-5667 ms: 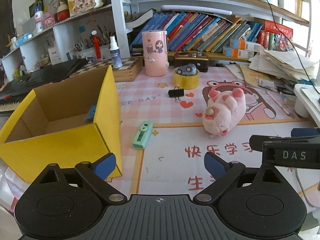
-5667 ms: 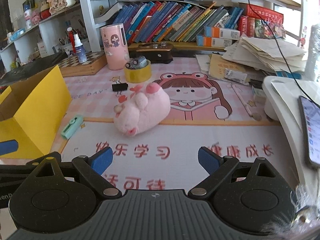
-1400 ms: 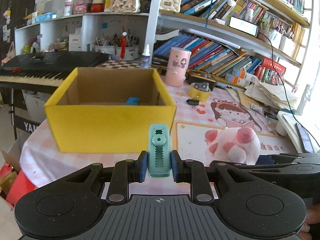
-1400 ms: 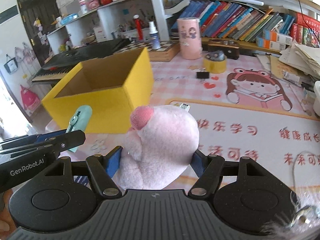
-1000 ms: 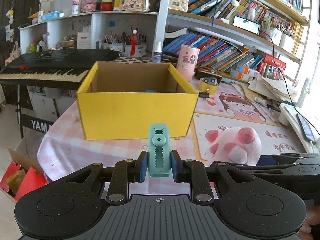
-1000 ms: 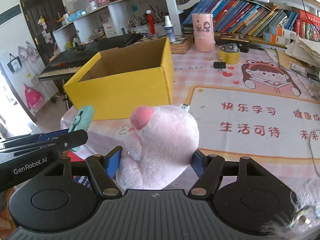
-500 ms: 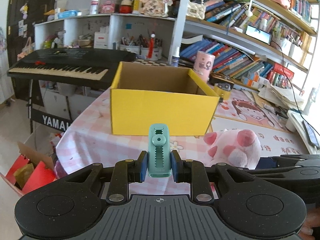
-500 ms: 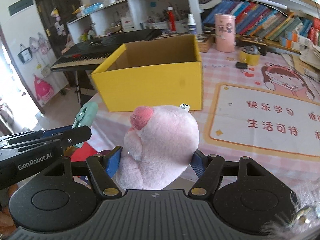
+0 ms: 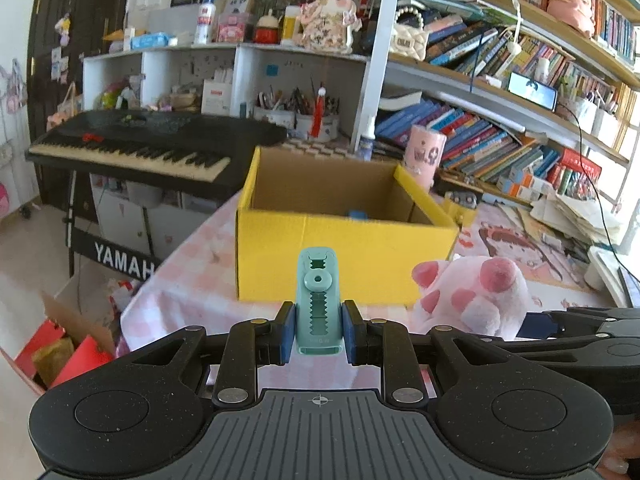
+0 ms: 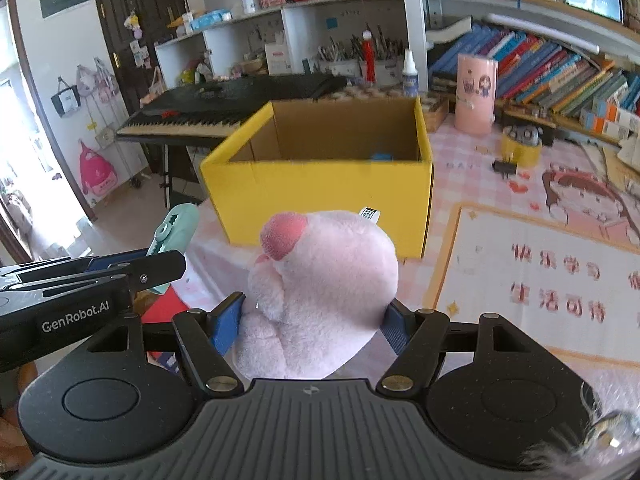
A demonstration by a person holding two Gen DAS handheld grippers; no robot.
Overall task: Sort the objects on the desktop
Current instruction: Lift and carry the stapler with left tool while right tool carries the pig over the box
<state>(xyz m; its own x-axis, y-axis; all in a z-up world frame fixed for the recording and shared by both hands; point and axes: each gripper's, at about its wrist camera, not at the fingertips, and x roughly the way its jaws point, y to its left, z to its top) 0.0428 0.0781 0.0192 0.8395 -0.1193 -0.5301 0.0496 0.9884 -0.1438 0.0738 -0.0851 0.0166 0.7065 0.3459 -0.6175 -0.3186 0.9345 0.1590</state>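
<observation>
My left gripper (image 9: 318, 333) is shut on a mint-green correction tape (image 9: 319, 300), held upright in the air in front of the open yellow cardboard box (image 9: 344, 246). My right gripper (image 10: 312, 320) is shut on a pink plush toy (image 10: 324, 280), which also shows in the left wrist view (image 9: 472, 296). The box (image 10: 320, 188) stands at the table's near-left corner, beyond both grippers, with a small blue item (image 10: 381, 156) inside. The left gripper with the correction tape (image 10: 176, 226) shows at the left of the right wrist view.
A pink cylinder (image 10: 476, 94), a yellow tape roll (image 10: 520, 146) and a black binder clip (image 10: 505, 167) stand on the pink mat behind the box. A black keyboard (image 9: 132, 148) stands left of the table. Bookshelves line the back. Red items (image 9: 76, 360) lie on the floor.
Both grippers have pulled back and left from the table with their objects; the yellow box looks farther away and the floor and keyboard show more.
</observation>
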